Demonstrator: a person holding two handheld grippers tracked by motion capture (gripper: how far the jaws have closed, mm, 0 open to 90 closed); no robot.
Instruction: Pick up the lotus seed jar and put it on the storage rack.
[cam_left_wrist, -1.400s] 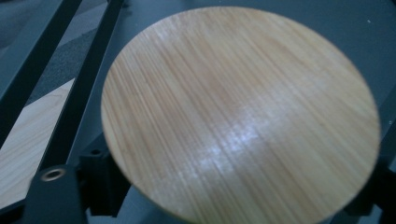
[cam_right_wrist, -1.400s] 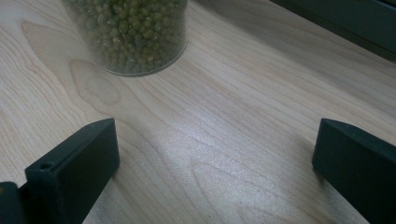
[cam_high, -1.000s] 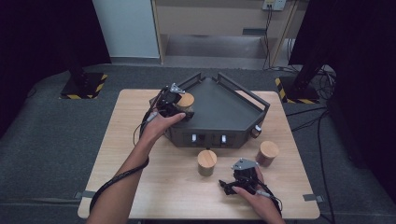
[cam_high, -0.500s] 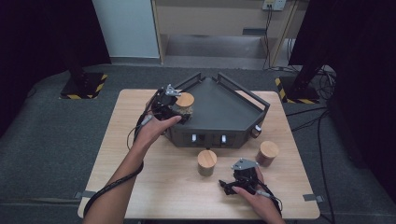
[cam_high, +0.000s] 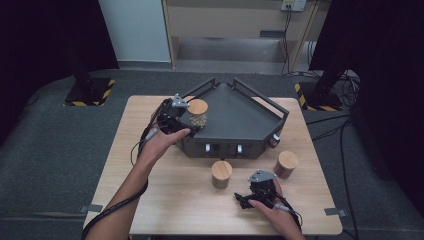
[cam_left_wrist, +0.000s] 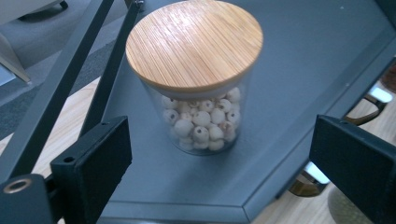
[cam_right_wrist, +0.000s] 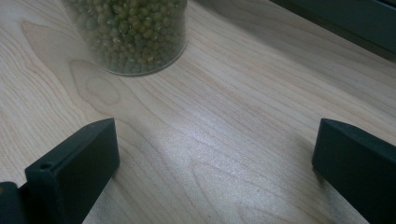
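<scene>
The left gripper stands at the 9 o'clock corner of the dark grey tray, its jaws spread wide and gripping nothing. In the left gripper view the glass jar of pale beads stands upright on the tray floor, ahead of the jaws and clear of both pads; its bamboo lid is seated flat on top. In the high view this jar sits just inside the tray's 9 o'clock edge, just beside the gripper tip. The right gripper rests low on the wooden table at about 5 o'clock from the tray, jaws likewise wide and empty. In the right gripper view a jar of green beans stands on the table surface at 11 o'clock of the jaws, apart from both. The high view shows this jar at 6 o'clock of the tray's front wall, and another lidded jar at 5 o'clock of the tray, near the right gripper.
</scene>
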